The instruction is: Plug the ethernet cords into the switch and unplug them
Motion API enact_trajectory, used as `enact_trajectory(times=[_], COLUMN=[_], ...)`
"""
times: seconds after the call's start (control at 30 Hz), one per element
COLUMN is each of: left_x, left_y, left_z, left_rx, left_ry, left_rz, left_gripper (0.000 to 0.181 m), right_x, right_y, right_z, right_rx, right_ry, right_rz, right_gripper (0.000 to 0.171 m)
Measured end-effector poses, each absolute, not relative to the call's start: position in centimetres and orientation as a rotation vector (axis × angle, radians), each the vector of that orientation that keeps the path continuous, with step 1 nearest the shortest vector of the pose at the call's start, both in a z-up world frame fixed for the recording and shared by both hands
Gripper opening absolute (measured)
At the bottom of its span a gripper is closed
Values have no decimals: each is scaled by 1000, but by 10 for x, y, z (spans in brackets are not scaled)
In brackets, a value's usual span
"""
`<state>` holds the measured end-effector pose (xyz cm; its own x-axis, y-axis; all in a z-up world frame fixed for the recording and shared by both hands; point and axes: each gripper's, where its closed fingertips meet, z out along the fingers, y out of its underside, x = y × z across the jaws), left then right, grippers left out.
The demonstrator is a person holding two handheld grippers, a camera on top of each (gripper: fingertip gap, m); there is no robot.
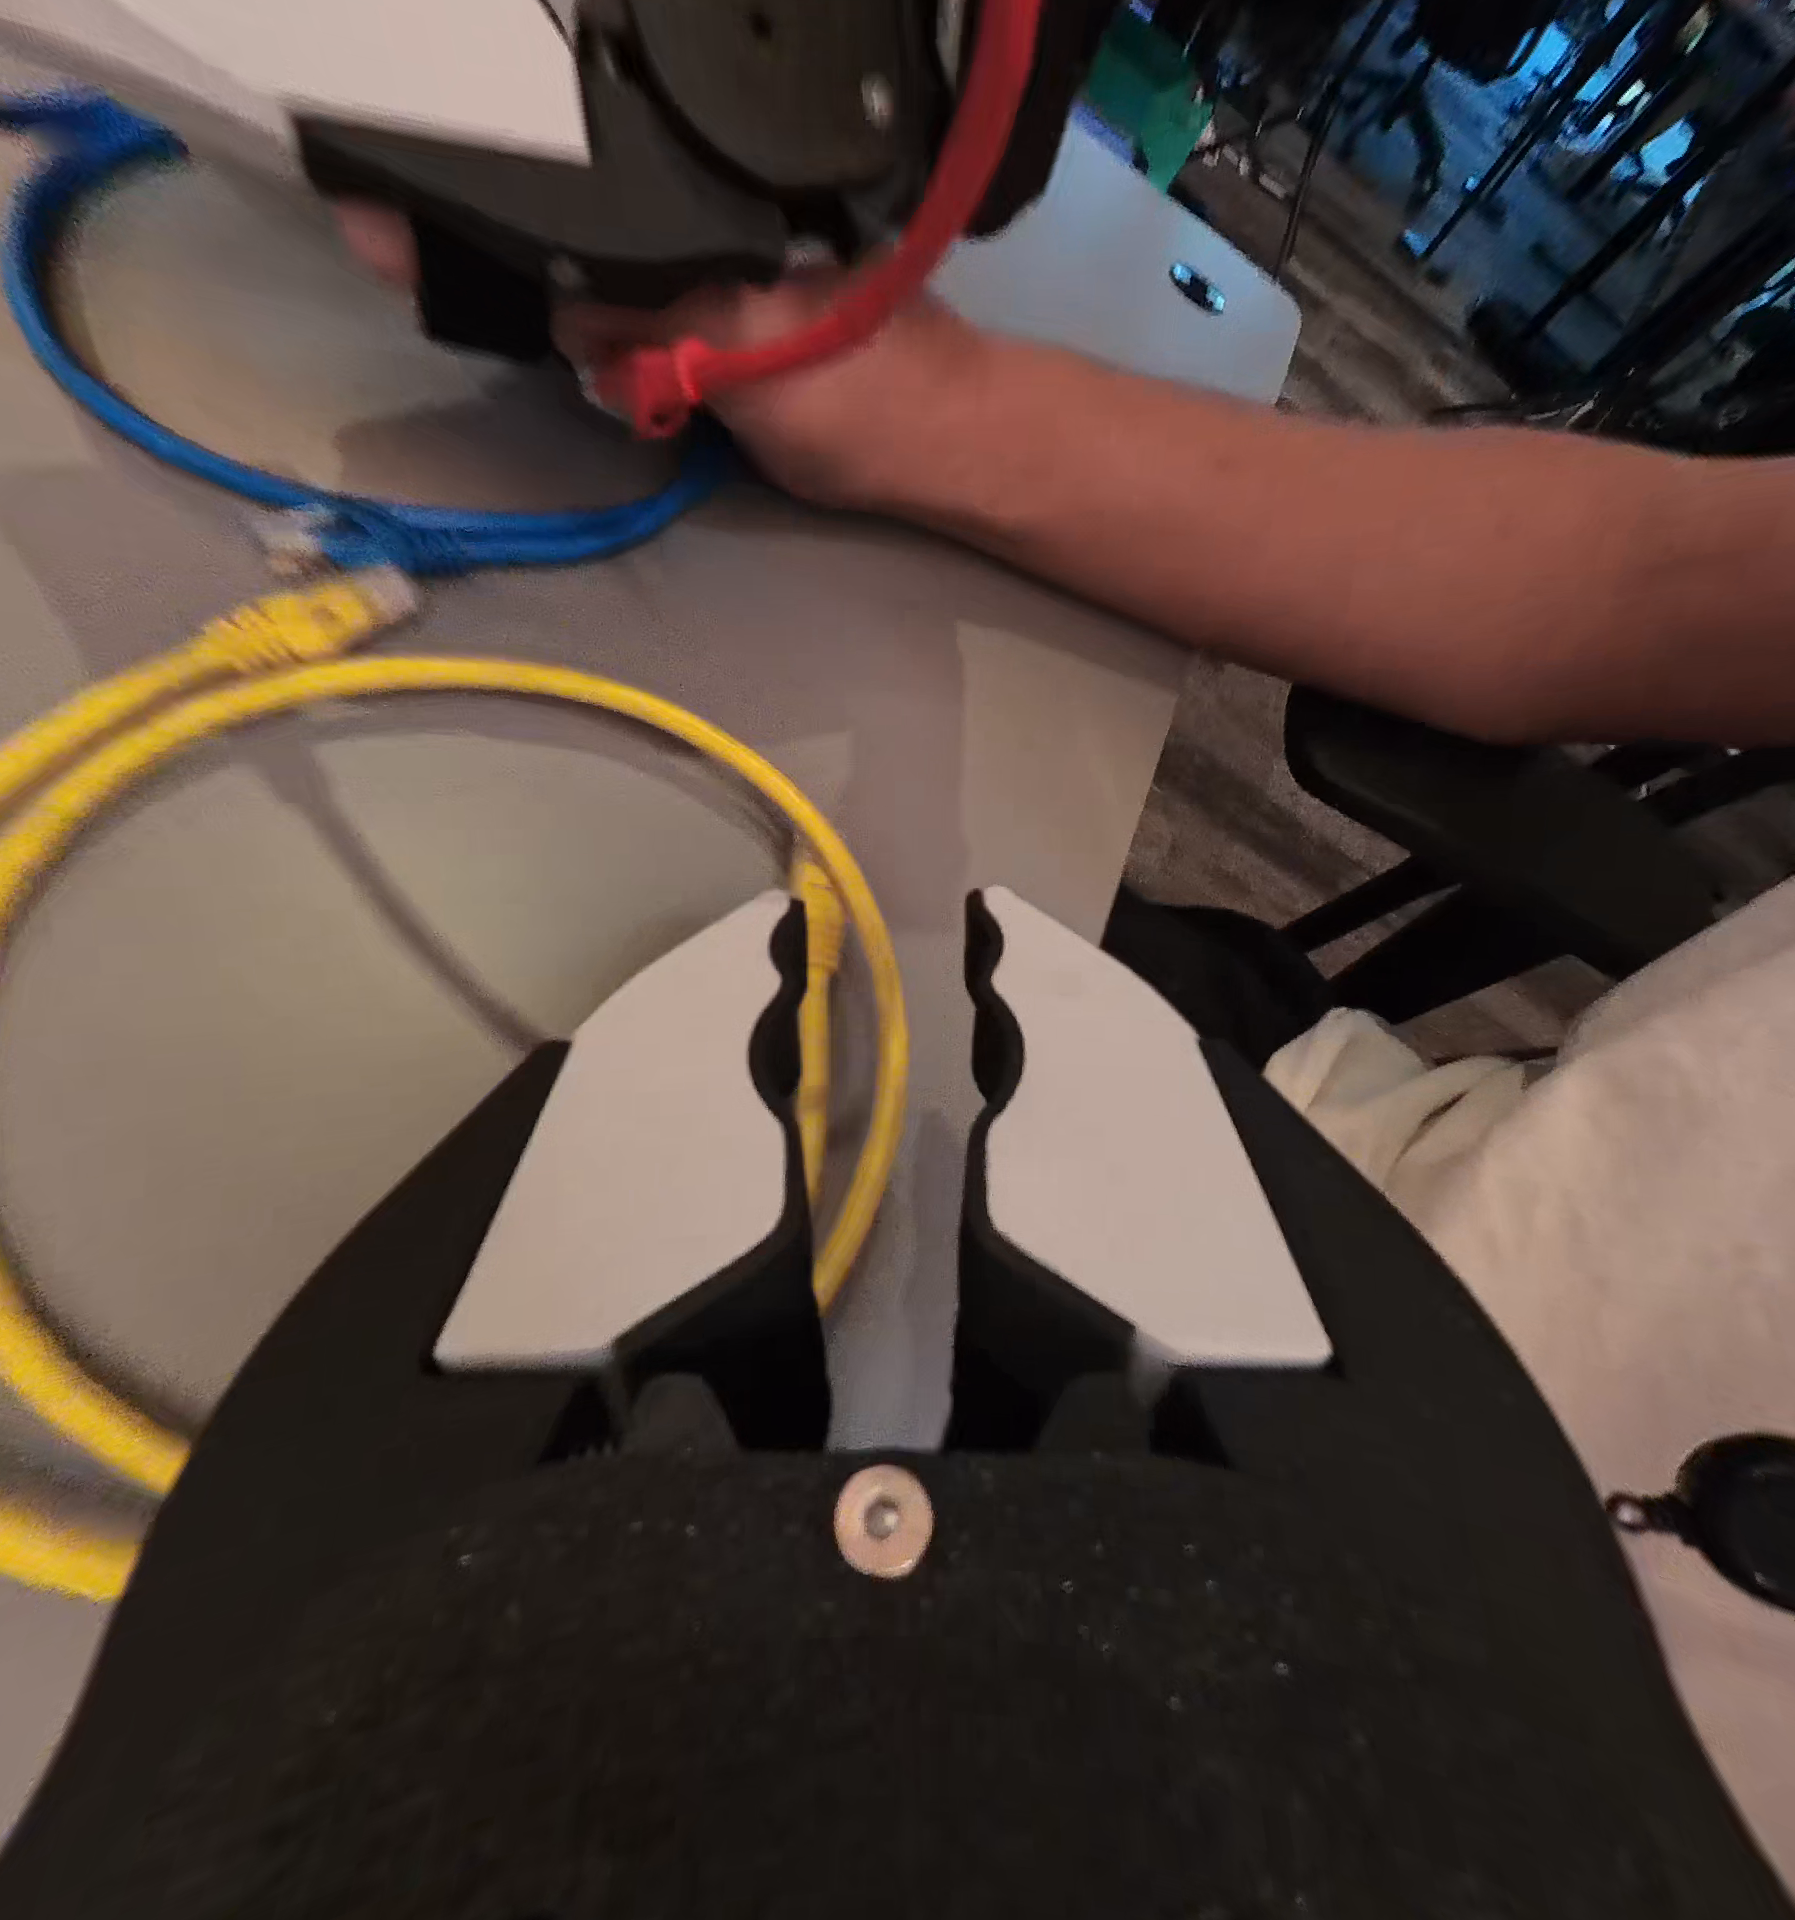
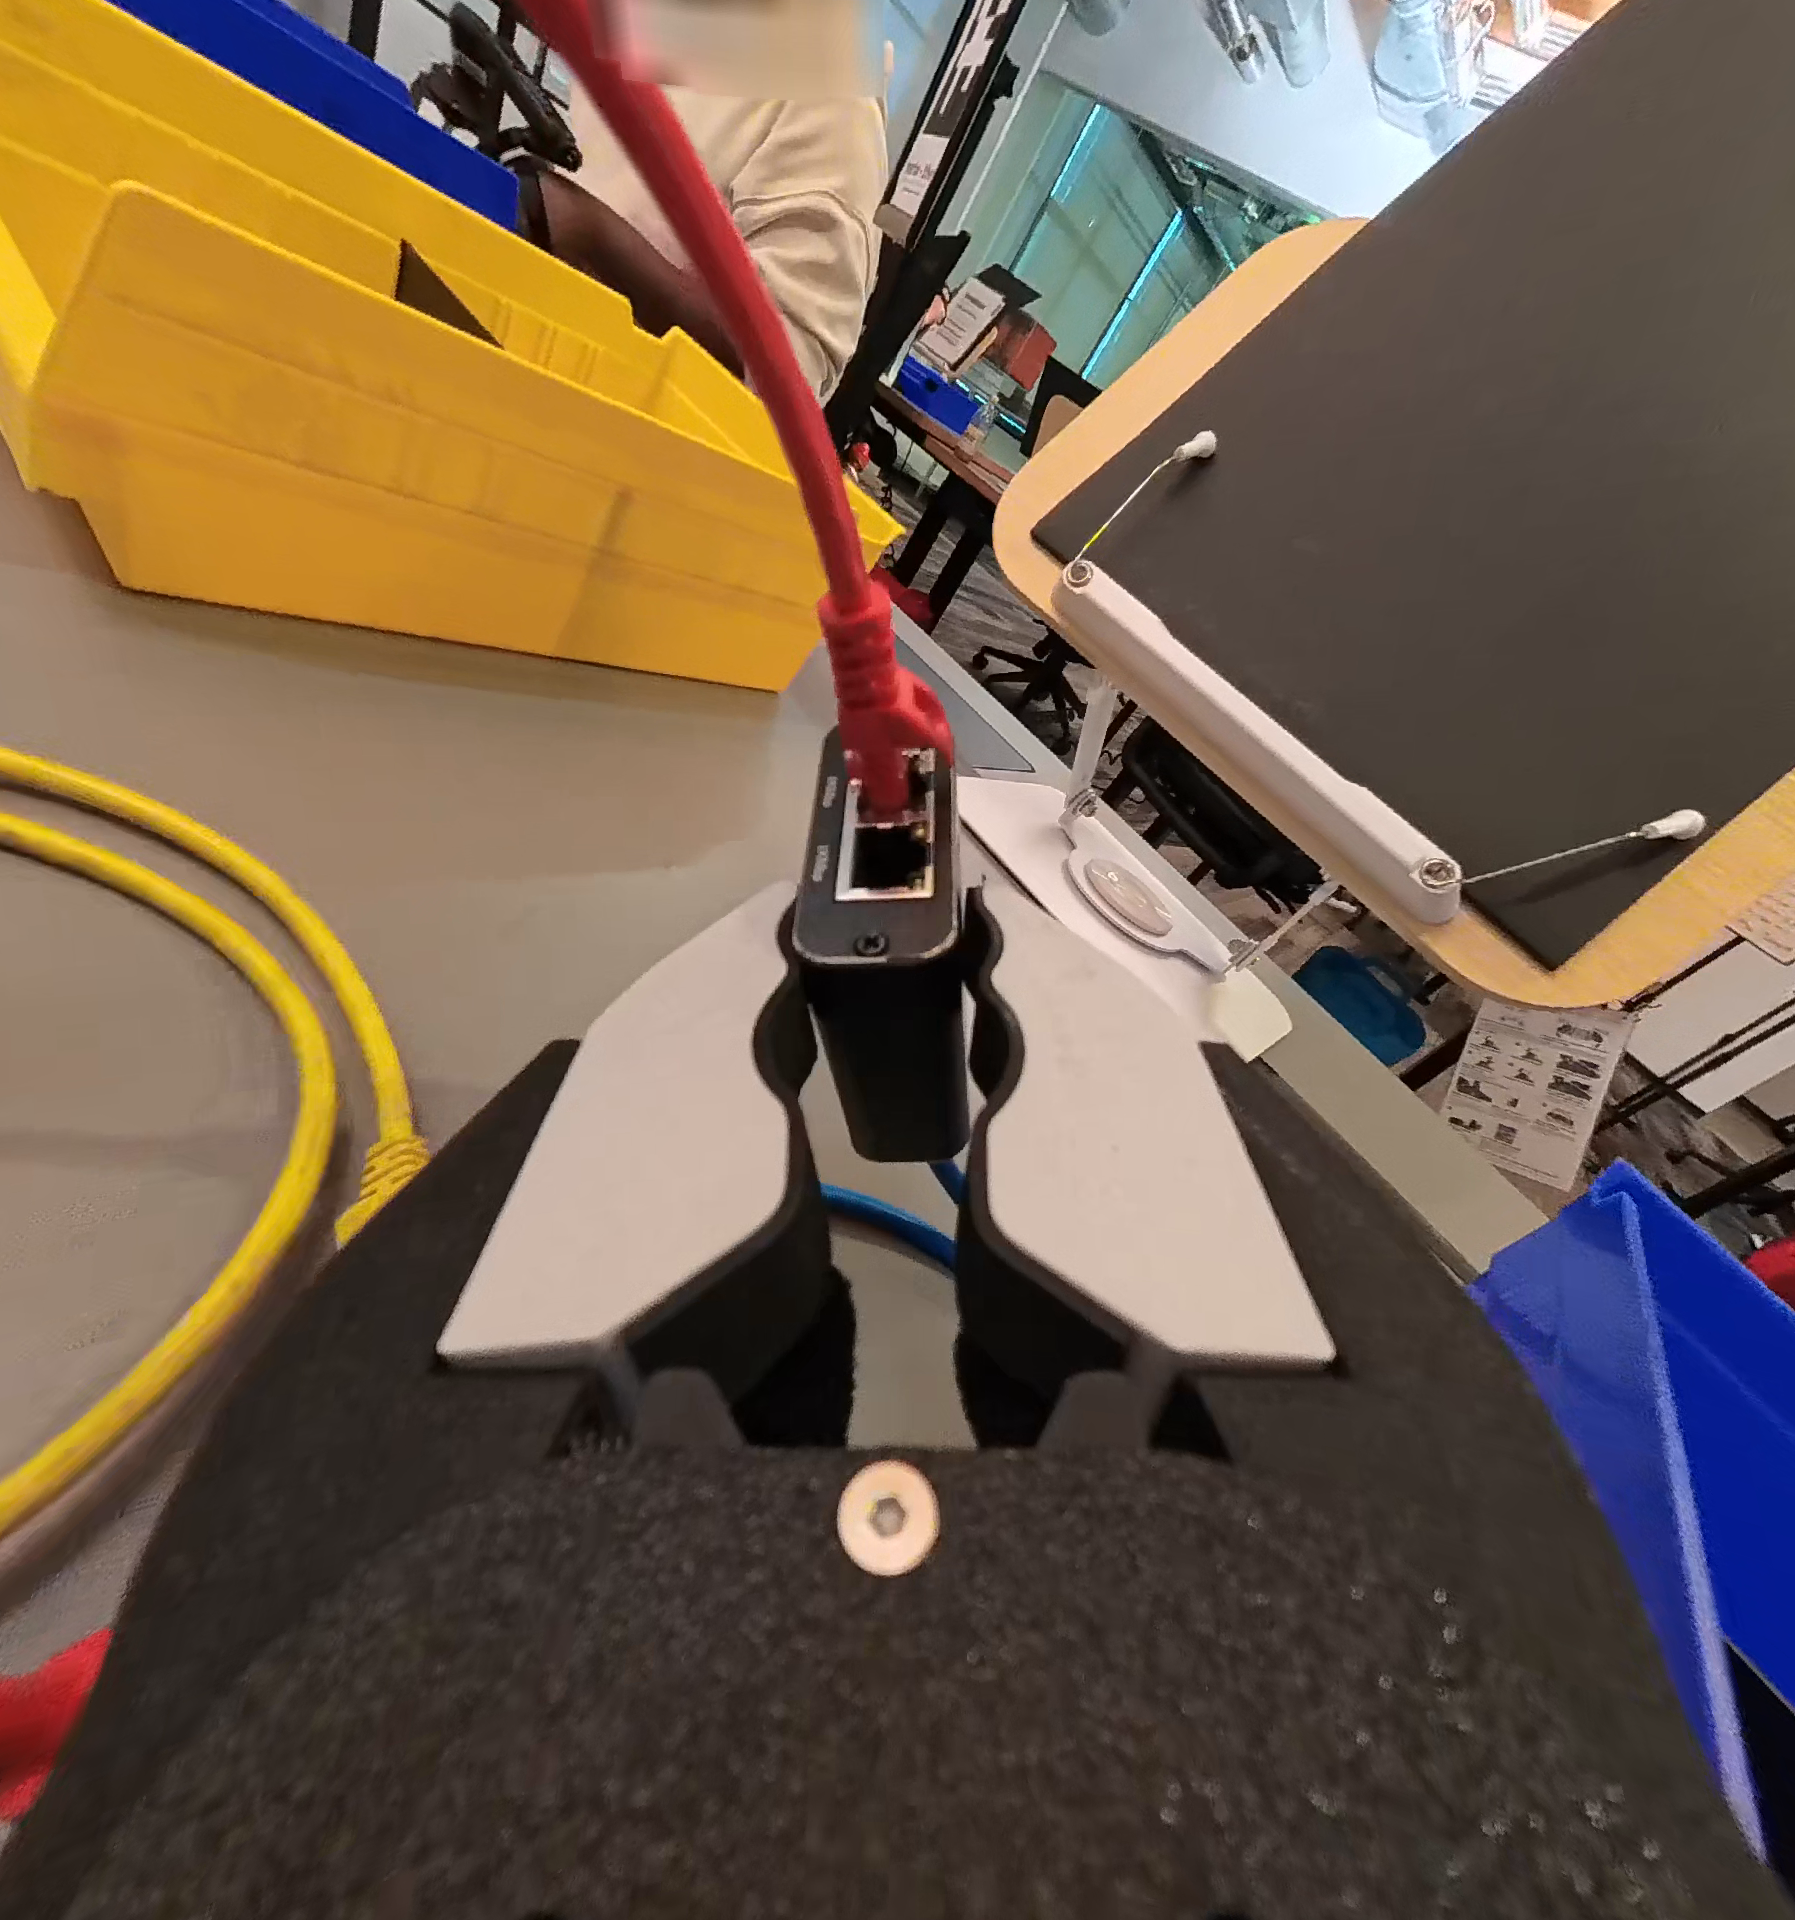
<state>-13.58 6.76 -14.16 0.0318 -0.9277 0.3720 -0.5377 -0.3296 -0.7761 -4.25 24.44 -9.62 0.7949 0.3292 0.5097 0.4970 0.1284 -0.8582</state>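
My right gripper [image 2: 882, 920] is shut on a small black switch [image 2: 888, 1029] and holds it above the grey table. A red ethernet cord [image 2: 768, 343] is plugged into the switch's far port; the near port [image 2: 888, 857] is empty. The red cord's other plug [image 1: 664, 387] hangs by the hand that holds the right gripper [image 1: 664, 156]. My left gripper [image 1: 882, 935] is open and empty, low over a yellow cord loop [image 1: 405, 675]; one yellow plug [image 1: 820, 935] lies between its fingers, beside the left one. A blue cord [image 1: 145, 416] lies farther off.
Yellow bins [image 2: 353, 468] stand at the back of the table [image 2: 457, 779] and a blue bin [image 2: 1651, 1403] to the right. A tilted black board [image 2: 1495, 416] stands beyond the table's edge. A forearm [image 1: 1288, 540] crosses the left wrist view, with a silver laptop [image 1: 1132, 270] behind it.
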Motion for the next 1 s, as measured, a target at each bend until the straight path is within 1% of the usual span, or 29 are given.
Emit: enact_trajectory(times=[0.03, 0.1, 0.17, 0.33, 0.43, 0.57, 0.6, 0.77, 0.87, 0.9, 1.0], left_x=[-138, -145, -150, -138, -123, -106, -104, -89, -96, -100, -111], left_y=[77, 107, 138, 210, 220, 213, 208, 199, 200, 200, 202], left_z=[-133, -117, -114, -151, -176, -191, -194, -195, -193, -191, -176], left_rx=[-1845, -1752, -1686, -1561, -1459, -1456, -1474, -1450, -1548, -1580, -1653], left_ry=[1484, 1499, 1595, 2003, 2239, 2374, 2392, 2231, 2182, 2171, 2106], left_rz=[-1228, -1155, -1025, -411, -250, -379, -434, -649, -640, -638, -689], left_gripper=[27, 26, 26, 26, 25, 24, 16, 12, 10, 7, 5], right_x=[-42, -41, -40, -41, -39, -37, -37, -39, -40, -40, -40], right_y=[244, 244, 245, 244, 243, 243, 243, 243, 243, 243, 243], right_z=[-95, -95, -94, -95, -93, -91, -91, -93, -93, -93, -94], right_rx=[-1473, -1476, -1475, -1477, -1470, -1470, -1470, -1472, -1473, -1472, -1474], right_ry=[-698, -687, -680, -683, -674, -655, -654, -669, -674, -674, -675], right_rz=[-133, -121, -115, -116, -115, -92, -89, -90, -93, -93, -90], right_gripper=[27, 26, 26, 26, 26, 26, 26, 26, 26, 26, 26])
